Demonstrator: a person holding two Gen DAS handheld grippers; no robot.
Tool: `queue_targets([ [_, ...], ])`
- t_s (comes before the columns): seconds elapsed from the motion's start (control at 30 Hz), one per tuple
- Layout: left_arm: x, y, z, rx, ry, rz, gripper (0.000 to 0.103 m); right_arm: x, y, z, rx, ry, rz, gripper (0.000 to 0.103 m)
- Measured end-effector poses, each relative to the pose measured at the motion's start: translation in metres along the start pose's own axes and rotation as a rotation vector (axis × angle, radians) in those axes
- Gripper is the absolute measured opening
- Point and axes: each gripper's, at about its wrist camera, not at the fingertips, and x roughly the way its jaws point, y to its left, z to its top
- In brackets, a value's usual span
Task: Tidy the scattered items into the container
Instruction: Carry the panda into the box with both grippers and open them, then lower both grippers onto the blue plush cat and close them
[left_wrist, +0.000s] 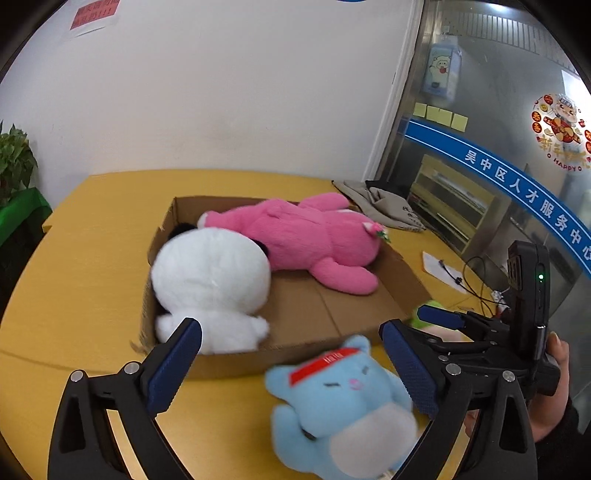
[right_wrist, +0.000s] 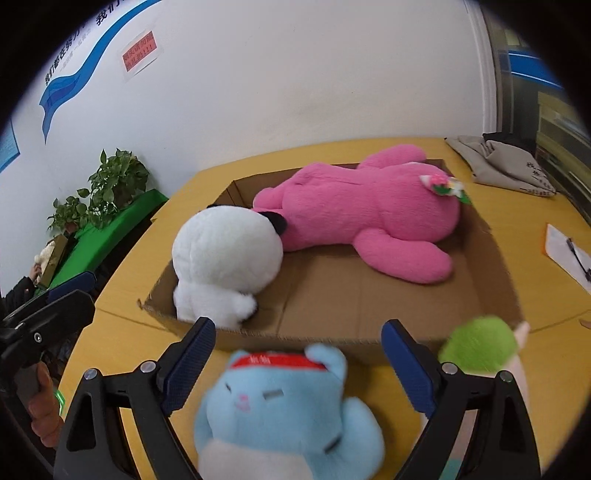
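2 toys are already lying in the cardboard box (right_wrist: 369, 295); the blue toy (right_wrist: 284, 410) is sitting on the bench (right_wrist: 122, 332) at the box's 6 o'clock, between the released jaws of both the right gripper (right_wrist: 297, 354) and the left gripper (left_wrist: 291, 354). Next: one clenching it, lifting toward 12.

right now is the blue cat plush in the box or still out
Out. The blue cat plush lies on the yellow table before the cardboard box's near wall, between the open fingers of both grippers.
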Motion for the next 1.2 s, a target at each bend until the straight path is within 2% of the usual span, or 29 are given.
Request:
queue_targets([
  [0.13,0.002,-0.013,-0.019,-0.035,0.025,-0.032,0.1,-0.019,-0.01,-0.027,-0.037,0.029,0.036,0.092],
  [0.27,0.015,-0.02,-0.032,-0.064,0.07,-0.057,0.1,-0.021,-0.018,-0.063,-0.061,0.086,0.078,0.097],
  [0.37,0.028,-0.024,-0.038,-0.067,0.108,-0.074,0.1,-0.013,-0.014,-0.085,-0.091,0.131,0.109,0.097],
  [0.53,0.057,-0.02,-0.05,-0.103,0.187,-0.105,0.1,-0.004,0.006,-0.102,-0.134,0.149,0.183,0.098],
  [0.6,0.067,-0.019,-0.057,-0.121,0.216,-0.113,0.1,-0.001,0.012,-0.106,-0.157,0.14,0.16,0.103],
  [0.7,0.083,-0.024,-0.067,-0.13,0.26,-0.137,0.099,0.006,0.018,-0.112,-0.189,0.141,0.122,0.103],
  [0.77,0.091,-0.031,-0.071,-0.118,0.283,-0.149,0.098,0.006,0.019,-0.114,-0.196,0.128,0.128,0.103],
  [0.9,0.104,-0.042,-0.077,-0.036,0.315,-0.091,0.098,0.011,0.02,-0.118,-0.205,0.129,0.12,0.103],
  [1.2,0.095,-0.024,-0.079,-0.104,0.312,-0.154,0.092,0.006,0.028,-0.125,-0.266,0.11,0.096,0.103],
])
